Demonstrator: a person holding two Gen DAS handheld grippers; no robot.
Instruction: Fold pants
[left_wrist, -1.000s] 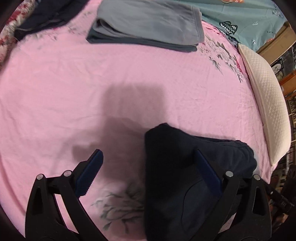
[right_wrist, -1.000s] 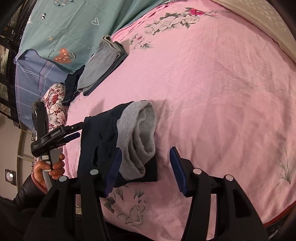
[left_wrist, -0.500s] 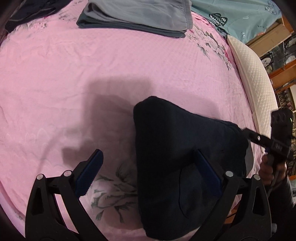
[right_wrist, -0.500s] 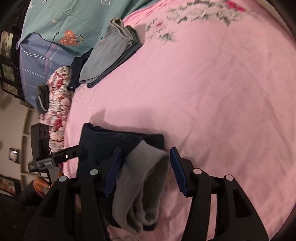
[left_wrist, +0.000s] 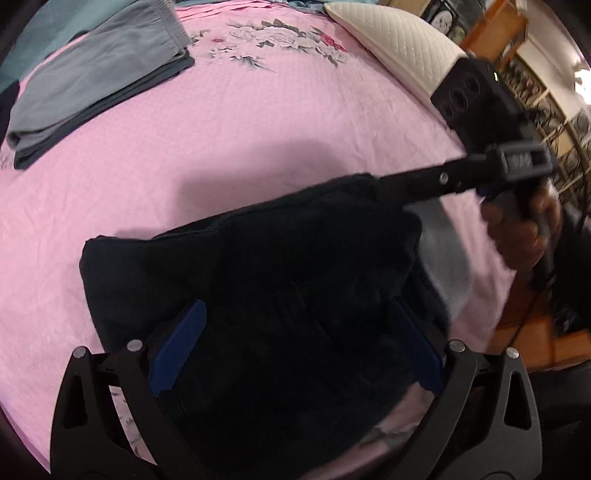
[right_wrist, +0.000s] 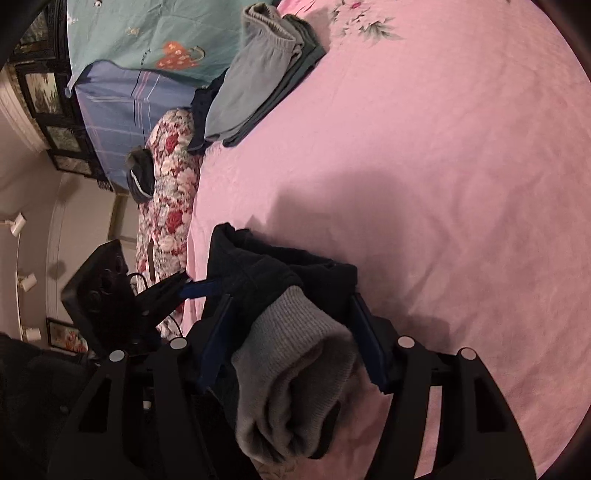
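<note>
Dark navy pants (left_wrist: 258, 266), folded into a thick bundle, lie on the pink bedsheet (left_wrist: 258, 129). My left gripper (left_wrist: 299, 343) stands open, pointing steeply down over the bundle, which fills the space between its blue pads. From the upper right my right gripper (left_wrist: 406, 184) reaches the bundle's far end, held by a hand (left_wrist: 517, 229). In the right wrist view the pants' grey ribbed band (right_wrist: 295, 350) and navy cloth (right_wrist: 258, 258) sit between the jaws of the right gripper (right_wrist: 291, 332), which are opening. The left gripper (right_wrist: 195, 288) shows at the bundle's left side.
A folded stack of grey pants (left_wrist: 92, 81) lies at the far side of the bed, also seen in the right wrist view (right_wrist: 258, 74). A white quilted pillow (left_wrist: 399, 44) lies along the far right edge. A floral cushion (right_wrist: 170, 192) and a teal sheet (right_wrist: 147, 33) border the left.
My left gripper has slid over the navy bundle and rolled, so the pants now lie between its fingers. The right gripper has closed in on the grey band and spread its jaws a little.
</note>
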